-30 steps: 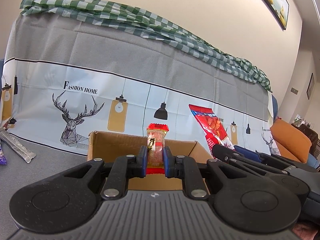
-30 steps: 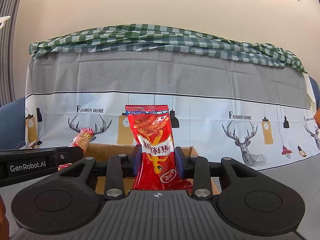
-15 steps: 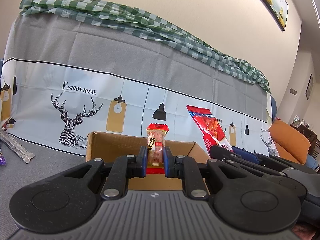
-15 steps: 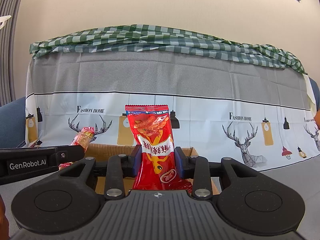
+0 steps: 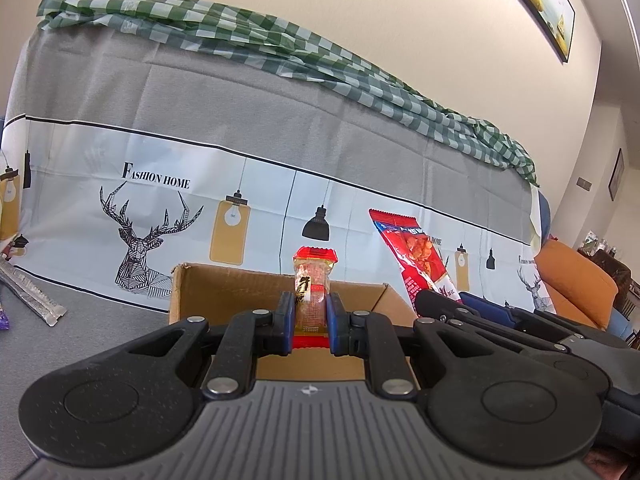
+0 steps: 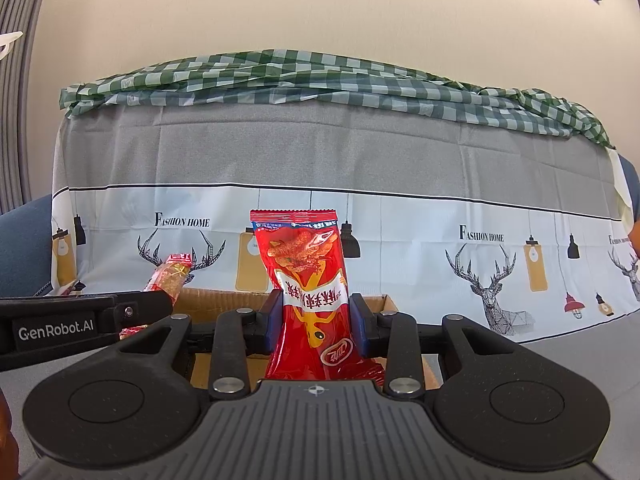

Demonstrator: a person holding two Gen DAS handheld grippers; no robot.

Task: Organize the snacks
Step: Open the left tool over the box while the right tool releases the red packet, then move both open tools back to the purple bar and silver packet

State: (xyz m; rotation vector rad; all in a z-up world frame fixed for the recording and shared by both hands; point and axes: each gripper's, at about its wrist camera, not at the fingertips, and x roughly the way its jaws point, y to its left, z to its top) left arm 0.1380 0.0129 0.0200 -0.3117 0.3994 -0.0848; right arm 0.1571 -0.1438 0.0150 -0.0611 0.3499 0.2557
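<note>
My left gripper (image 5: 310,320) is shut on a small clear snack packet with red ends (image 5: 313,292), held upright above an open cardboard box (image 5: 224,292). My right gripper (image 6: 316,322) is shut on a larger red snack bag (image 6: 306,280), held upright over the same box (image 6: 224,298). In the left wrist view the red bag (image 5: 416,256) and the right gripper show at the right. In the right wrist view the small packet (image 6: 172,276) and the left gripper show at the left.
A silver wrapped snack bar (image 5: 32,292) and a purple wrapper (image 5: 3,318) lie on the grey surface at the left. Behind the box stands a backdrop draped in deer-print cloth (image 6: 480,248) with a green checked cloth (image 6: 320,80) on top. An orange cushion (image 5: 576,280) is far right.
Both grippers have drifted only slightly; in the left wrist view the box and red bag shifted a little leftward. Both grips are unchanged.
</note>
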